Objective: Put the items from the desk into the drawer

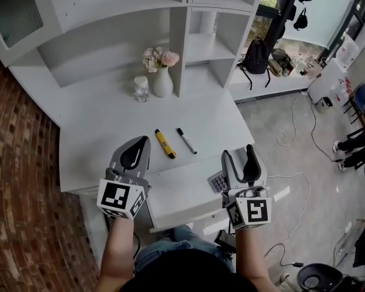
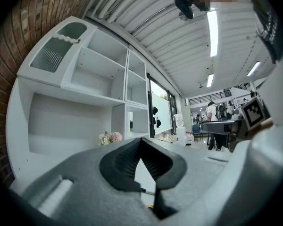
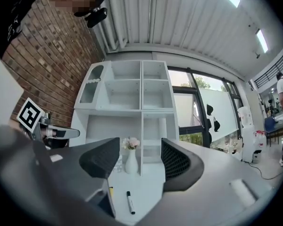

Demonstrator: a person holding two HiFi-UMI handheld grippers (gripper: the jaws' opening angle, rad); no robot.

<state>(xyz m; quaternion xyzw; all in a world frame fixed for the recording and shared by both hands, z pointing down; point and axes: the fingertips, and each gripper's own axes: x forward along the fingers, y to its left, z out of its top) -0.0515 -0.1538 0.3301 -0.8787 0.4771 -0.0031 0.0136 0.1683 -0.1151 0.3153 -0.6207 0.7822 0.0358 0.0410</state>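
- the left gripper [image 1: 141, 142] hung level over the desk's [image 1: 103, 132] front left part, its jaws drawn together at the tips, nothing between them.
- its own view showed the same: left gripper [image 2: 141, 143] pads meeting in a point, with only a narrow slit lower down.
- the right gripper [image 1: 238, 152] was up over the front right corner, jaws a moderate way apart and empty.
- looking along the right gripper [image 3: 140, 157], only the desk showed in the gap.
- the yellow marker [image 1: 165, 143] lay near the front edge, about mid-desk, slanted.
- the black marker [image 1: 186, 140] lay just to its right, side by side, not touching.
- the drawer [image 1: 182, 193] stood pulled out below the front edge, between the two grippers.
- a calculator [image 1: 217, 182] lay at the drawer's right end, partly hidden by the right gripper.
- at the back edge stood a white vase [image 1: 162, 83] of flowers [image 1: 160, 58], with a glass jar [image 1: 141, 89] just to its left.
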